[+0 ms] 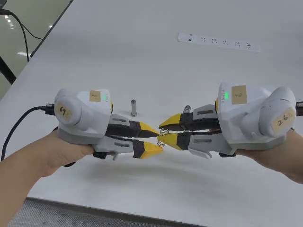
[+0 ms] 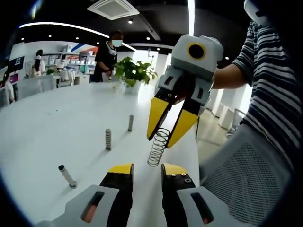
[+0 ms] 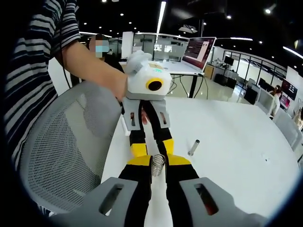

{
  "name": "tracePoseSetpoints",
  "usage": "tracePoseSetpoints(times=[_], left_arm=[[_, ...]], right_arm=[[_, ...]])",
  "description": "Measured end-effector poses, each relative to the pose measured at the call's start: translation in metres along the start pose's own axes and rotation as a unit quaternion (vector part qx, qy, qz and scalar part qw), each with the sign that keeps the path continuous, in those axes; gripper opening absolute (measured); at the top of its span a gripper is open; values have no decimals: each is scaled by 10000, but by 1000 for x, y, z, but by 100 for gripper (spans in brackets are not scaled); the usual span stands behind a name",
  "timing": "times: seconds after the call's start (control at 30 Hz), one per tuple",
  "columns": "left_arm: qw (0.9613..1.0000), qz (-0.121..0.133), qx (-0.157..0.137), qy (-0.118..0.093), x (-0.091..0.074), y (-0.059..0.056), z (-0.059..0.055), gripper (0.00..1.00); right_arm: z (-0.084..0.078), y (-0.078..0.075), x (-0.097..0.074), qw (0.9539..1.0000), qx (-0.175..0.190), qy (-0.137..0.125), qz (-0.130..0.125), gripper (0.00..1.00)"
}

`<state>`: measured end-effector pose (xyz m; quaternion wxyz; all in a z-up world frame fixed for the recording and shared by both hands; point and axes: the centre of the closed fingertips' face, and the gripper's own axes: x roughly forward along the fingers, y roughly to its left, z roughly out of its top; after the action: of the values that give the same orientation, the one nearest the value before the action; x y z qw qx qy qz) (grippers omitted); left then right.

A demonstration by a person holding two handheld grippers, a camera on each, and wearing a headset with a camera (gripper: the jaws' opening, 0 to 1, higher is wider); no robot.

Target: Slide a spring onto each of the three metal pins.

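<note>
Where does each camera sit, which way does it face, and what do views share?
Head view: on the person's head, looking down at the table; left hand and right hand show, each holding a hand-held gripper.
Left gripper view: on the left hand-held gripper, facing the right hand-held gripper, a spring, three pins; a striped sleeve shows.
Right gripper view: on the right hand-held gripper, facing the left one and a chair; a forearm shows.
Shared: all show the spring in the right hand-held gripper's jaws.
</note>
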<state>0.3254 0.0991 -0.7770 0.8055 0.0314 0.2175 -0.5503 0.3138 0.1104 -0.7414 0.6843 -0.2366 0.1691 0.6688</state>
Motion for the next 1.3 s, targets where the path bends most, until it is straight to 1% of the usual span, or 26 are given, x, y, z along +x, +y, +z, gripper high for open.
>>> tracePoseSetpoints(times=[0.17, 0.3, 0.37, 0.4, 0.43, 0.47, 0.5, 0.6, 0.67, 0.73, 0.8, 0.9, 0.93, 1.0, 1.03, 1.1, 1.13, 1.23, 1.3], left_arm=[[9998, 185, -68, -14, -10, 8, -2, 20], [9993, 331, -160, -9, -17, 15, -4, 25], [9990, 387, -217, 9, -21, 17, -7, 27], [9988, 438, -225, 62, -25, 20, -11, 28], [9985, 471, -259, 66, -27, 21, -13, 29], [9979, 557, -318, 42, -32, 25, -15, 31], [9978, 577, -333, 42, -33, 26, -16, 35], [9962, 778, -386, 66, -45, 33, -21, 42], [9954, 826, -483, 58, -51, 36, -23, 44], [9942, 930, -535, 27, -57, 40, -24, 46], [9931, 1020, -582, 5, -62, 44, -25, 51], [9929, 1002, -633, 56, -65, 43, -29, 57], [9926, 1035, -636, 63, -65, 43, -30, 58], [9918, 1095, -652, 42, -67, 44, -30, 65], [9911, 1130, -705, 13, -67, 44, -30, 68], [9907, 1097, -802, -11, -68, 43, -30, 74], [9903, 1085, -867, -17, -68, 42, -31, 76], [9899, 1155, -818, 18, -70, 44, -33, 78], [9888, 1214, -866, -28, -71, 46, -32, 84]], right_arm=[[-2, -3, 0, 10000, -1, 8, -63, 7], [-2, -7, 1, 9999, -6, 10, -125, 7], [-2, -8, 1, 9999, -15, 14, -148, 7], [-2, -9, 1, 9998, -16, 18, -172, 7], [-2, -10, 1, 9998, -23, 21, -195, 7], [-3, -11, 1, 9998, -28, 31, -215, 7], [-3, -12, 1, 9997, -33, 41, -245, 7], [-4, -13, 2, 9996, -20, 40, -273, 8], [-5, -12, 3, 9997, -13, 50, -250, 8], [-5, -12, 4, 9997, -33, 60, -247, 8], [-5, -11, 6, 9997, -58, 77, -227, 8], [-6, -11, 7, 9997, -58, 76, -212, 8], [-6, -11, 7, 9997, -68, 85, -209, 8], [-7, -11, 8, 9997, -60, 100, -208, 8], [-8, -11, 8, 9997, -51, 104, -209, 8], [-9, -12, 8, 9997, -29, 112, -218, 8], [-10, -13, 8, 9997, -32, 129, -218, 8], [-11, -13, 8, 9996, -27, 137, -228, 8], [-12, -14, 8, 9996, -26, 145, -242, 8]])
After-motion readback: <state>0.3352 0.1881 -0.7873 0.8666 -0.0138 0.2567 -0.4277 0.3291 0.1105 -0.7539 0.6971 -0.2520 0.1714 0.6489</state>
